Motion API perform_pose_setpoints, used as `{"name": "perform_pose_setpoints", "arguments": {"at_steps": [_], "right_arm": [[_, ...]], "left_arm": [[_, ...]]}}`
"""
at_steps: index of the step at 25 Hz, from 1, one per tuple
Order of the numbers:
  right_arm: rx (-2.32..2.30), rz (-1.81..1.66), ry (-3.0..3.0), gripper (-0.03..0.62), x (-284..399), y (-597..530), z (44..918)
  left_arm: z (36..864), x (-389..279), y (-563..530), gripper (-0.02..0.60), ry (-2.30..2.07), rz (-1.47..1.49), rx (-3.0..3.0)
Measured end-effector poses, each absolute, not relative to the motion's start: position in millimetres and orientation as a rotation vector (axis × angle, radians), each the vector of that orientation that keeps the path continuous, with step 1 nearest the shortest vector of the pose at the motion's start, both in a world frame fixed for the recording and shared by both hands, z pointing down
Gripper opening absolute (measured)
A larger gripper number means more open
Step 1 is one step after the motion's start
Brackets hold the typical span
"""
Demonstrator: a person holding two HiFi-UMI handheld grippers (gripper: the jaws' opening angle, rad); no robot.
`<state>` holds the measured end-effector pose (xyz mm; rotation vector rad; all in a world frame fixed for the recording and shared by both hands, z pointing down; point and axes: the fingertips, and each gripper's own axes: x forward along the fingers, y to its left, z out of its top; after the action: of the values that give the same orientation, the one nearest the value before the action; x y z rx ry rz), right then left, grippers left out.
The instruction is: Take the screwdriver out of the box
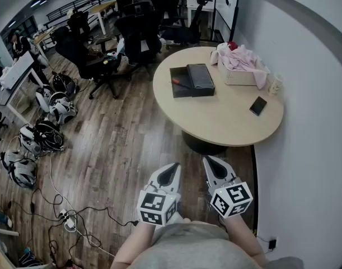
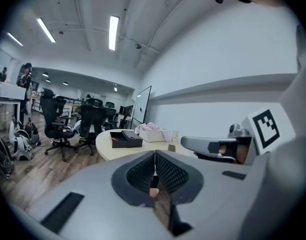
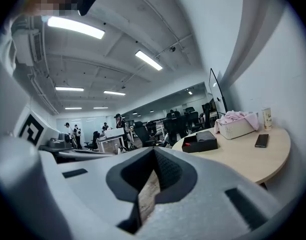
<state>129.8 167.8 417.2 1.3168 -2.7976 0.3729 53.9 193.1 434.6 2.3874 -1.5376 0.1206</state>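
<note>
An open black box [image 1: 192, 80] lies on the round beige table [image 1: 226, 122], its lid [image 1: 200, 75] resting over the right half. A red-handled screwdriver [image 1: 175, 81] shows in the box's left half. Both grippers hang low by the person's body, well short of the table. The left gripper [image 1: 169, 172] is shut and empty, as is the right gripper [image 1: 215, 167] beside it. The left gripper view has the shut left gripper [image 2: 154, 156] pointing toward the box [image 2: 126, 140]. In the right gripper view the right gripper [image 3: 154, 151] has its tips together, with the box [image 3: 200, 143] far off.
On the table stand a white basket with pink cloth [image 1: 240, 66], a dark phone [image 1: 258, 105] and a small bottle [image 1: 275, 86]. Black office chairs [image 1: 140, 35] crowd behind it. Helmets [image 1: 50, 102] and cables with a power strip [image 1: 67, 220] lie on the wood floor. A white wall [image 1: 310, 122] runs along the right.
</note>
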Motion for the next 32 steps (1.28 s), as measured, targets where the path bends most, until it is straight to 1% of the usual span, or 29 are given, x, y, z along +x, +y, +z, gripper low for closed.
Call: {"name": "perform_pose_setpoints", "arguments": {"at_steps": [6, 11, 22, 32], "right_arm": [[1.199, 0.248, -2.824, 0.000, 117, 197, 410], [1.199, 0.228, -2.819, 0.000, 125, 212, 407], [1.177, 0.295, -2.850, 0.000, 138, 230, 415], [1.179, 0.380, -2.823, 0.000, 139, 206, 434]], "left_arm": [[429, 36, 200, 0.005, -1.646, 0.043, 2.323], [427, 43, 211, 0.005, -1.659, 0.046, 2.320], [430, 60, 233, 0.005, -1.640, 0.036, 2.313], [436, 53, 203, 0.005, -1.654, 0.051, 2.293]]}}
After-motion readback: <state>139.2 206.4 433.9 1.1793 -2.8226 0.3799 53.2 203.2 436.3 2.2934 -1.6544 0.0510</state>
